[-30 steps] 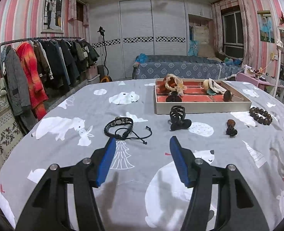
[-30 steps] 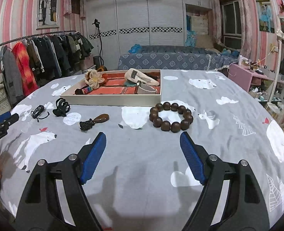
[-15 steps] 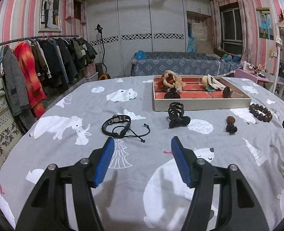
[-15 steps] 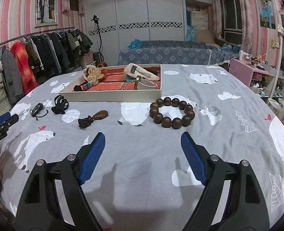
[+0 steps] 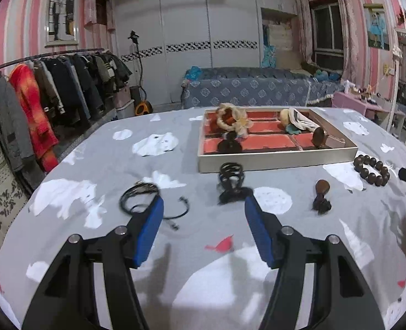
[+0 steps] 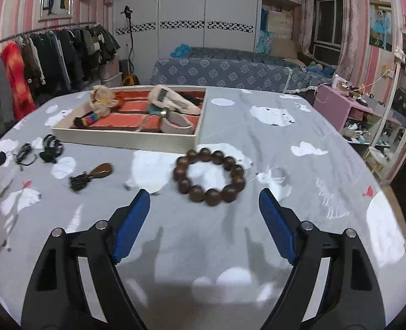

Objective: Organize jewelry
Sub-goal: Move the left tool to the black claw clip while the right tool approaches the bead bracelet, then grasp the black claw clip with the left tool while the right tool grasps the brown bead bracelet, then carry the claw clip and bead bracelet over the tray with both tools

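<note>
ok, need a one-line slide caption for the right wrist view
Open right gripper hovers just short of the wooden bead bracelet on the bear-print cloth, jewelry tray behind.

Bead bracelet [image 6: 209,177]: dark wood, glossy, smooth. Tray [image 5: 274,159]: matt beige walls, red felt-like lining. Hair clip [image 5: 230,183] in front of tray: black plastic, slight shine. Cord bracelet [image 5: 141,196] left of it: black cord. Desk [image 6: 285,165] cover: grey printed cloth, matt. Both claw pads: blue matt, arms black plastic, metal rivets.
</note>
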The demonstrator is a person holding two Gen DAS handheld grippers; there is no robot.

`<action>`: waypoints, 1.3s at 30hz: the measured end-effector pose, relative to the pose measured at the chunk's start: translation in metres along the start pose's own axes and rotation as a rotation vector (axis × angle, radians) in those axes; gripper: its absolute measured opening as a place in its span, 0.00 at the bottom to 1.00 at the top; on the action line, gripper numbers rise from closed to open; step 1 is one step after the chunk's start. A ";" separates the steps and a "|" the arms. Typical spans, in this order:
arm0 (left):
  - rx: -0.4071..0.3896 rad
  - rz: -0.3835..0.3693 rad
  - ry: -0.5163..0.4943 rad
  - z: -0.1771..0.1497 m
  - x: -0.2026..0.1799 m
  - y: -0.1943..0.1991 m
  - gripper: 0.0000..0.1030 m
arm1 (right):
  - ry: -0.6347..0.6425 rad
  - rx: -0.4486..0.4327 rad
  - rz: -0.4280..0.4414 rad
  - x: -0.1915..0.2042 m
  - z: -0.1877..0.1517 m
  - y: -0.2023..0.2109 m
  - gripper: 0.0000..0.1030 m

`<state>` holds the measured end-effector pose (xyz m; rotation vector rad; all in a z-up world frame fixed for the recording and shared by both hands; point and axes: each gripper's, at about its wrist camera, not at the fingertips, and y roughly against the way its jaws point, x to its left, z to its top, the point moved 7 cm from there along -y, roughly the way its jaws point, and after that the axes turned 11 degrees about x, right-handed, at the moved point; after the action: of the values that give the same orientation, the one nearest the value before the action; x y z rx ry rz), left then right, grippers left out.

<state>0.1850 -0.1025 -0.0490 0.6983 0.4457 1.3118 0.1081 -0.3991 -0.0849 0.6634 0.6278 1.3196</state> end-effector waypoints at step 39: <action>0.268 -0.057 -0.059 0.031 -0.046 -0.123 0.33 | -0.024 0.238 0.008 -0.044 0.037 -0.111 0.19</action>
<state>0.2838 -0.1660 -0.1154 0.9379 0.5957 1.1856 0.2019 -0.4591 -0.1413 0.8739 0.7709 1.2531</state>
